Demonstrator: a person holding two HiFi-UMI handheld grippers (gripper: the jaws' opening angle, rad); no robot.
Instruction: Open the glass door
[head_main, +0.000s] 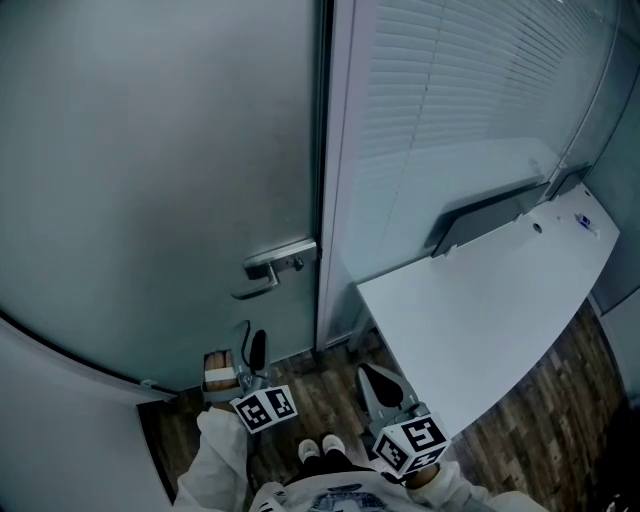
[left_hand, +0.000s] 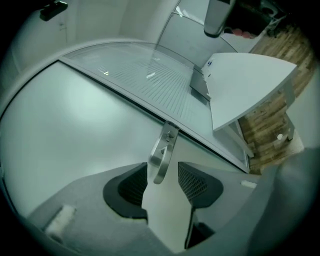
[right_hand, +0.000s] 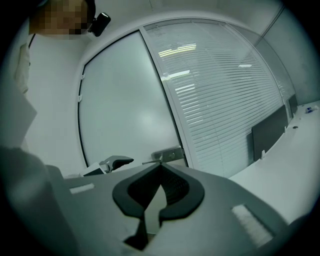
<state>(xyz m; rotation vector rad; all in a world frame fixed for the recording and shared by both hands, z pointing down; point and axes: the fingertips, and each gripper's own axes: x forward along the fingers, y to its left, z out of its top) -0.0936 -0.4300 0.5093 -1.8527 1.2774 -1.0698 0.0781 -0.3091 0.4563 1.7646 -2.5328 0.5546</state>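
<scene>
Left tongs (left_hand: 163, 170) wide, clear of silver lever handle (left_hand: 162, 152) at frosted glass door (head_main: 150, 150) edge (flush with frame (head_main: 338, 200)). Right tongs (right_hand: 160, 167) closed, empty, beside white curved desk (head_main: 500, 310).

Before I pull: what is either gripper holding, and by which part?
Nothing. Left gripper is open, door handle ahead of its jaws, ungripped; right gripper is shut, empty.

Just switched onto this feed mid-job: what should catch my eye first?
A big frosted glass door fills the left of the head view, its metal lever handle at its right edge. The left tool is open and aimed at that handle, not yet touching it; the right tool is shut, low beside the white desk.
</scene>
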